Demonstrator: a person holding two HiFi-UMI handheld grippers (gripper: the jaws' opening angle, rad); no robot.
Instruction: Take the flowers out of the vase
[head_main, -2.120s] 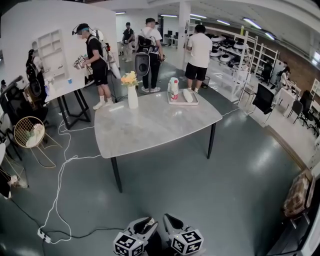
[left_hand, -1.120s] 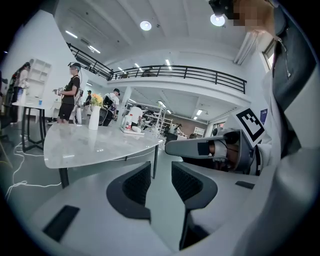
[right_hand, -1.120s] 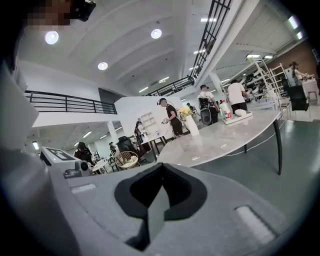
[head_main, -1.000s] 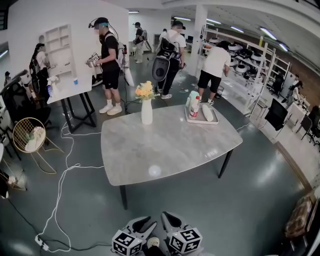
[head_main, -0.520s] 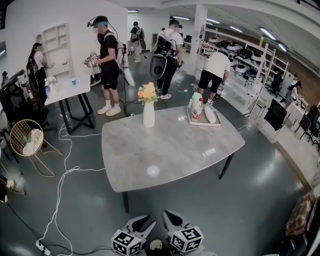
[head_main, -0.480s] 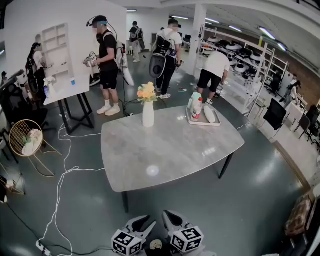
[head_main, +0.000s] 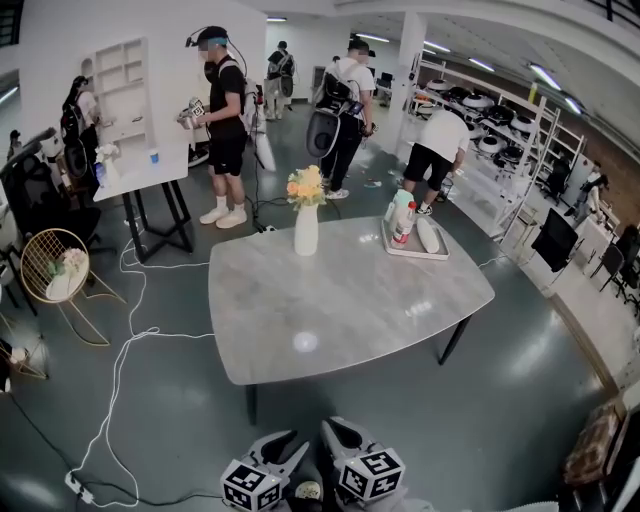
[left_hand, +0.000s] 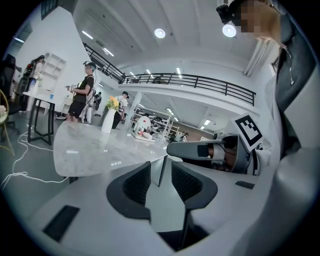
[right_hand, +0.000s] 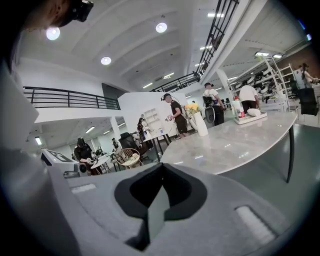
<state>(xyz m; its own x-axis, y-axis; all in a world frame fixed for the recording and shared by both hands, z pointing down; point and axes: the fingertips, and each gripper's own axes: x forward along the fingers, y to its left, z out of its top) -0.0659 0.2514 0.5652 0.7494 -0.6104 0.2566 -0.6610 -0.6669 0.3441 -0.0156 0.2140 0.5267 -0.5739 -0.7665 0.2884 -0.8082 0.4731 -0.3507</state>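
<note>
A grey floor (head_main: 480, 420) fills the bottom of the head view, where both grippers sit low at centre, short of the table (head_main: 340, 320). The left gripper (left_hand: 160, 174) has its jaws slightly apart, with nothing between them. The right gripper (right_hand: 160, 175) is pressed together, empty. Upper centre, near the table's far edge, the flowers (head_main: 306, 186) stand in the white vase (head_main: 306, 236).

Glossy grey floor (head_main: 520, 400), marble-topped table (head_main: 340, 300), white shelving (head_main: 505, 125) along the right wall (ceiling lights (left_hand: 159, 33) overhead).
</note>
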